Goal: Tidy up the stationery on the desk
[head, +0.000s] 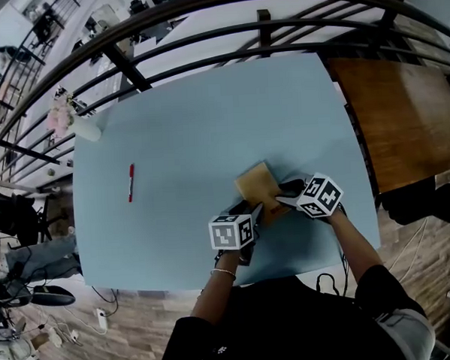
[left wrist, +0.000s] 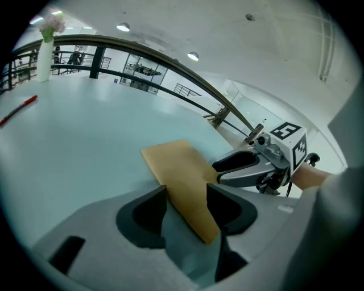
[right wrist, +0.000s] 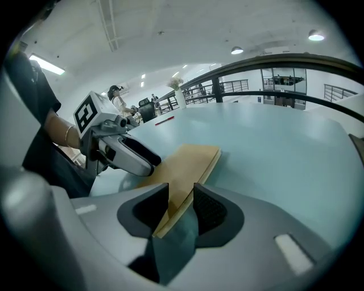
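A brown notebook (head: 257,183) lies on the pale blue desk (head: 199,109), close to the front edge. My left gripper (head: 260,211) is open, and the notebook's near corner (left wrist: 187,182) sits between its wide jaws without being pressed. From the right, my right gripper (head: 286,192) is shut on the notebook's edge (right wrist: 190,162), which fills the gap between its pads and looks tilted up. In the left gripper view the right gripper (left wrist: 224,170) meets the notebook's right side. A red pen (head: 131,182) lies far left on the desk, apart from both grippers.
A white vase with pink flowers (head: 83,126) stands at the desk's far left corner. A dark curved railing (head: 203,41) runs behind the desk. A brown wooden table (head: 402,113) adjoins on the right. Cables lie on the floor at lower left.
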{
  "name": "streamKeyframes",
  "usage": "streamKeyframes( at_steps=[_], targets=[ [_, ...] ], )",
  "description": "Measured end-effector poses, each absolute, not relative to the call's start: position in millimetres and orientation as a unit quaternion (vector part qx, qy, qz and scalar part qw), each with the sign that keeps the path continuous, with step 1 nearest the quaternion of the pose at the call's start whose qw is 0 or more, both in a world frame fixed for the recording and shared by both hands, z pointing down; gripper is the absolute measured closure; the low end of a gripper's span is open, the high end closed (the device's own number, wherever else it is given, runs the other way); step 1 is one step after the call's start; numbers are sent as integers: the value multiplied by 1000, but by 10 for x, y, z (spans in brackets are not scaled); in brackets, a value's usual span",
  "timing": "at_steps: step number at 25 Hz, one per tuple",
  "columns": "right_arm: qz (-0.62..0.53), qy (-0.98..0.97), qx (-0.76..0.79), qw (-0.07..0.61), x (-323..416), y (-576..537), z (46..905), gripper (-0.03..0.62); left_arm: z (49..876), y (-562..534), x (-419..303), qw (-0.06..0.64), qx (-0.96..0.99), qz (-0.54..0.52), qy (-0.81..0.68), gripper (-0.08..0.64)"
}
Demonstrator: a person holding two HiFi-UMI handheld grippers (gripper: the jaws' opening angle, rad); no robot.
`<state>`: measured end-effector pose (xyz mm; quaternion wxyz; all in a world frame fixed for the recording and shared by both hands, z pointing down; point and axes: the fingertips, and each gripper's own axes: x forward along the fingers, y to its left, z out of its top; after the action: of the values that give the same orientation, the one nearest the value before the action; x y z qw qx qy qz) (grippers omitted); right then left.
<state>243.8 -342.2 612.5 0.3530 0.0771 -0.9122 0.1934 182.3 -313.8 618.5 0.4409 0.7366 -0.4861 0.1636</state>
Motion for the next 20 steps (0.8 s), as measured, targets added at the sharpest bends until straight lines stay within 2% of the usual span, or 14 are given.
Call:
streamKeyframes(
  at_steps=[20],
  targets=[
    [197, -905, 49, 374, 1618, -2802, 6220, 457, 6267, -2647, 938, 442, 722, 173, -503, 333]
  ],
)
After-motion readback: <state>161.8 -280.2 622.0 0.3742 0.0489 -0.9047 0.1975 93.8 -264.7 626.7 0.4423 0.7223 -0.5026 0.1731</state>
